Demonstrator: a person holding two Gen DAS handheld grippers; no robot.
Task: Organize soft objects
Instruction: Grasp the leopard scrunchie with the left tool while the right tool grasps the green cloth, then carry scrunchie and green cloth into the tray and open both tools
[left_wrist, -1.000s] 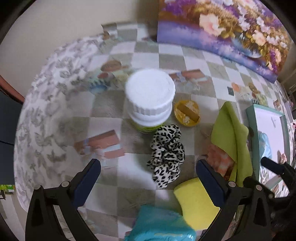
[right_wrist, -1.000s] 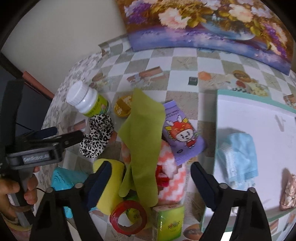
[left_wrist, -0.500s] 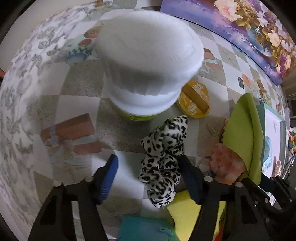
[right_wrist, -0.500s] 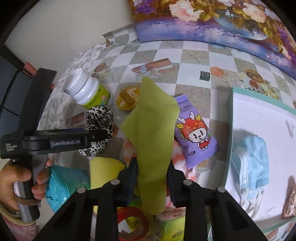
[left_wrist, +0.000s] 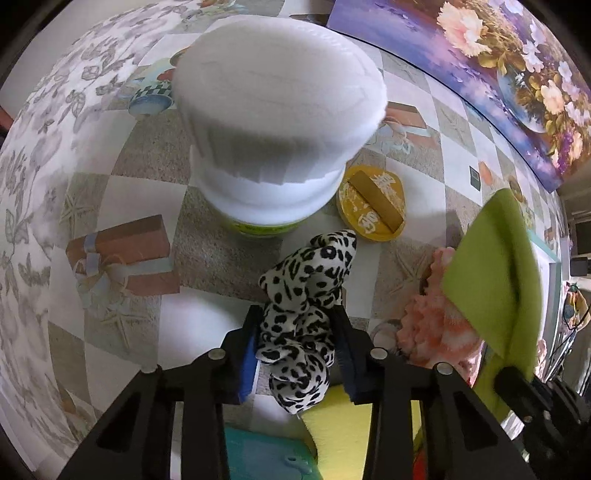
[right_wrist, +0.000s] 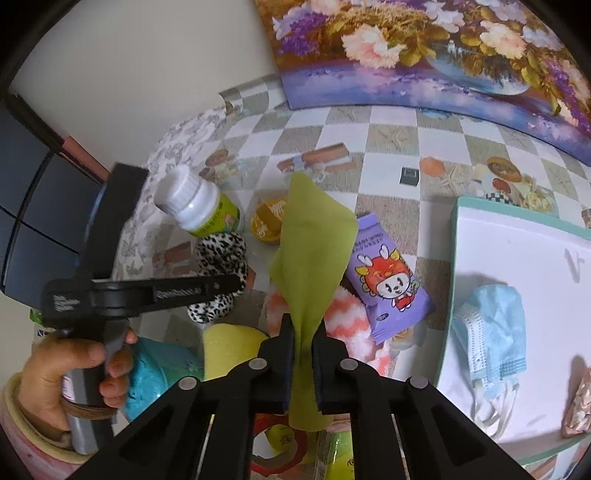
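Checkered tablecloth printed with gift boxes and starfish, spread under everything. Flower painting propped at the far edge against the wall. White tray with a teal rim to the right, holding a blue face mask and a small pinkish bundle near its near corner.

Green cloth lifted upright, pinched low down between the pressed-together fingers of the right gripper; seen from the left wrist as a green sheet over an orange-and-white fuzzy cloth. Purple cartoon-rabbit packet lying flat just beside that fuzzy cloth. White-capped bottle with a yellow-green label standing near the table's left side, with a round yellow lid just beside it.

Leopard-print scrunchie squeezed between the 2 blue-padded fingers of the left gripper, close in front of the bottle; contact with the table not clear. Yellow sponge and teal item near, below the left gripper. Red tape ring partly hidden beneath the right gripper. Bare hand around the left gripper's handle.
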